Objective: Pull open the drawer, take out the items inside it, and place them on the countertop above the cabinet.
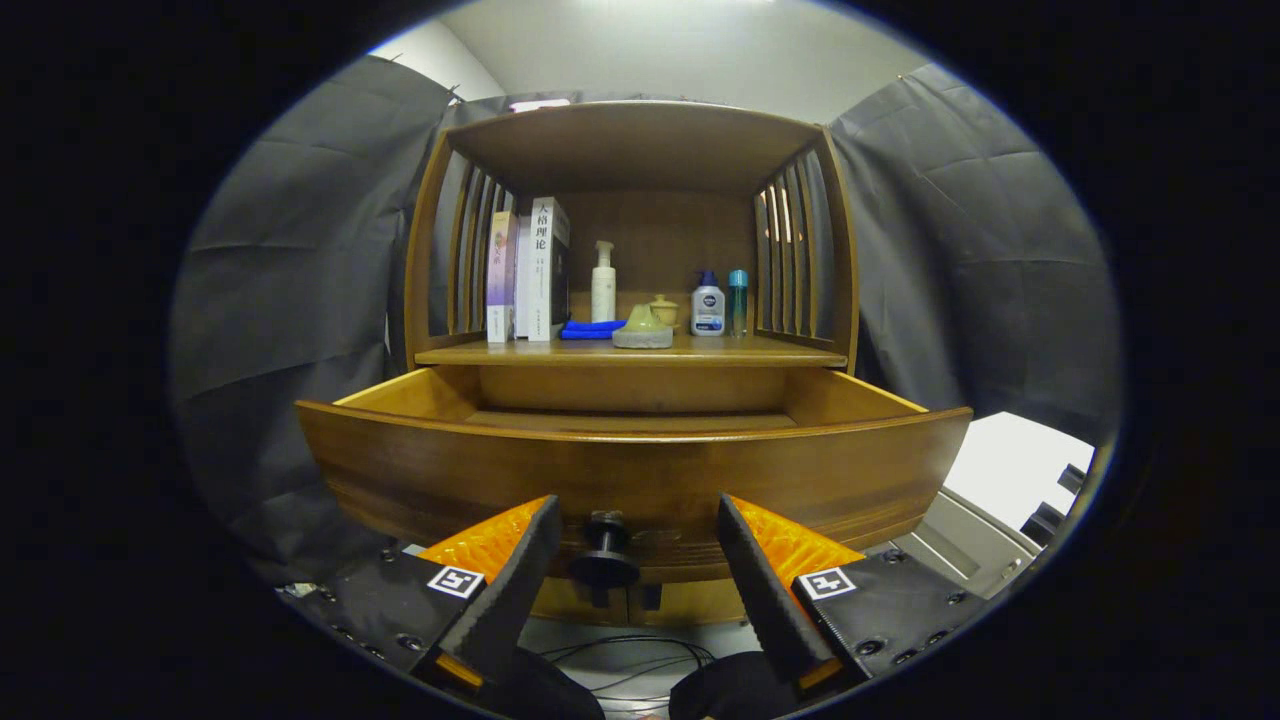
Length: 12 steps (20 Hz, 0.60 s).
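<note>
The wooden drawer of the cabinet stands pulled out toward me, and its curved front panel hides what lies inside. A dark round knob juts from the middle of that front. My gripper is open, with the knob in the gap between its two fingers and nearer the left one; neither finger touches it. Above the drawer runs the countertop, which carries upright books, a white pump bottle, a blue cloth, a greenish ceramic piece, a small lidded jar and two small bottles.
Slatted wooden side panels and a top board enclose the countertop niche. Cables lie on the floor under the drawer. Pale furniture stands low at the right.
</note>
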Each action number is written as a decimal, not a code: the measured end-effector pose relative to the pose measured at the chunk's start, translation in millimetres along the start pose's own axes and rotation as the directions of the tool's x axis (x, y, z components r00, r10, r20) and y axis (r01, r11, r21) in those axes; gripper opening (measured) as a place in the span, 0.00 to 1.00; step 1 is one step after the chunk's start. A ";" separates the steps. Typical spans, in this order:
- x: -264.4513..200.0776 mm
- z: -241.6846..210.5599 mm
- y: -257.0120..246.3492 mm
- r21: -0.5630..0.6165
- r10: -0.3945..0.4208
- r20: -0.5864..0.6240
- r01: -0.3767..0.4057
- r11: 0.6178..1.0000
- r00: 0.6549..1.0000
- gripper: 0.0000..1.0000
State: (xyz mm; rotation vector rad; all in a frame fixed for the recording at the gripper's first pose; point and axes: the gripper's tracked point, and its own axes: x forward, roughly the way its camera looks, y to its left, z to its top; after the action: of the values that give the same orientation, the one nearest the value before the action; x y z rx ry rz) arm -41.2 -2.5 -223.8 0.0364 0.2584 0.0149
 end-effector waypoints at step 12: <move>19.4 -10.8 6.4 0.044 0.011 -0.039 -0.009 0.999 0.999 1.00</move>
State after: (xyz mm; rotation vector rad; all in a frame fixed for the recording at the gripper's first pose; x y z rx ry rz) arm -25.2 4.6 -239.0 0.0814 0.2982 0.0200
